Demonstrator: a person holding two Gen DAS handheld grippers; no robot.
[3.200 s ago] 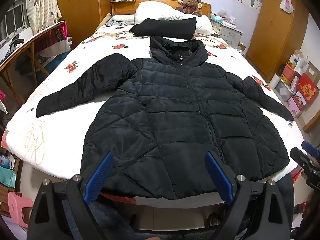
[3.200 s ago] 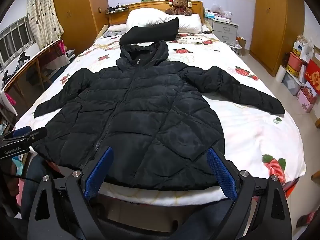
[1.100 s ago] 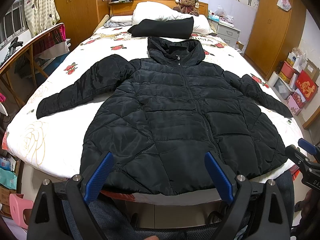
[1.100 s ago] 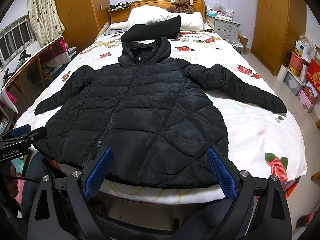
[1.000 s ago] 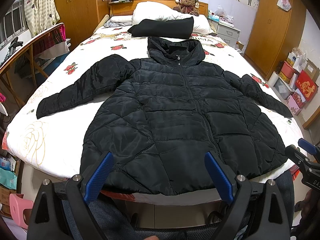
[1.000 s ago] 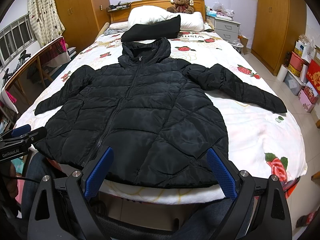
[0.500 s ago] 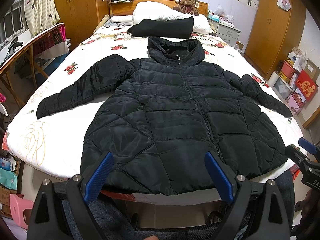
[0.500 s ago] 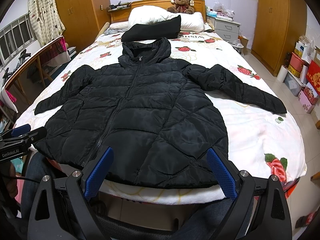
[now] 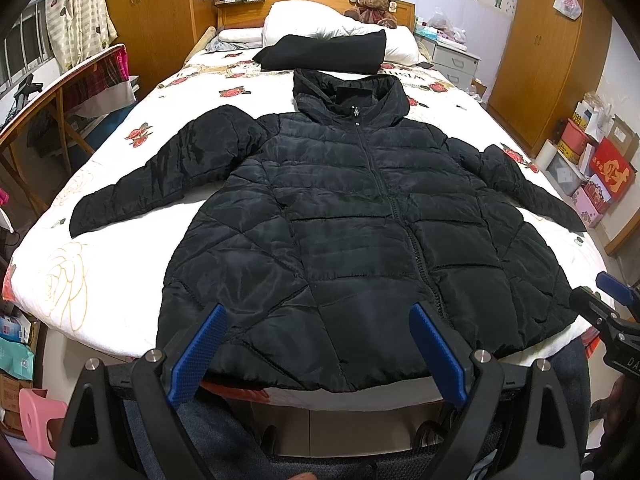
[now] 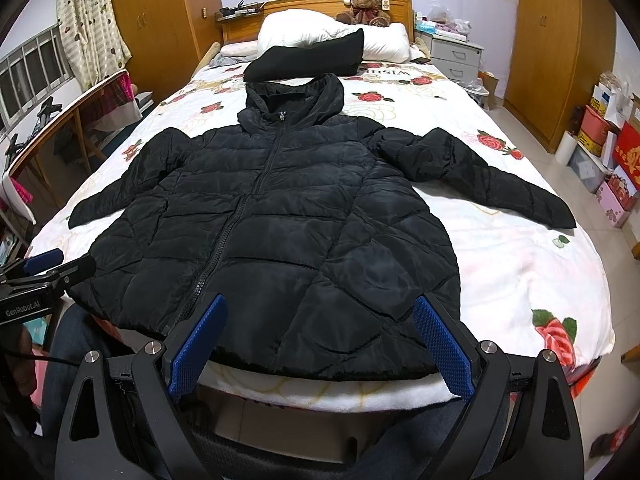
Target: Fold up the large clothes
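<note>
A large black hooded puffer jacket (image 9: 340,220) lies spread flat, front up and zipped, on the bed, both sleeves out to the sides; it also shows in the right wrist view (image 10: 288,216). My left gripper (image 9: 318,344) is open and empty, held just before the jacket's hem near the bed's foot. My right gripper (image 10: 320,340) is open and empty, also in front of the hem. The right gripper's tip shows at the right edge of the left wrist view (image 9: 612,308), and the left gripper's tip at the left edge of the right wrist view (image 10: 48,272).
The bed has a white rose-print quilt (image 9: 72,280). A folded black garment (image 9: 324,54), white pillows (image 9: 320,28) and a teddy bear (image 9: 372,4) lie at the head. A wooden desk (image 9: 52,92) stands left; wardrobe (image 9: 552,48), nightstand (image 9: 456,60) and boxes (image 9: 592,160) right.
Over the last three seconds both grippers shifted slightly nearer the bed. In the last second nothing has visibly moved.
</note>
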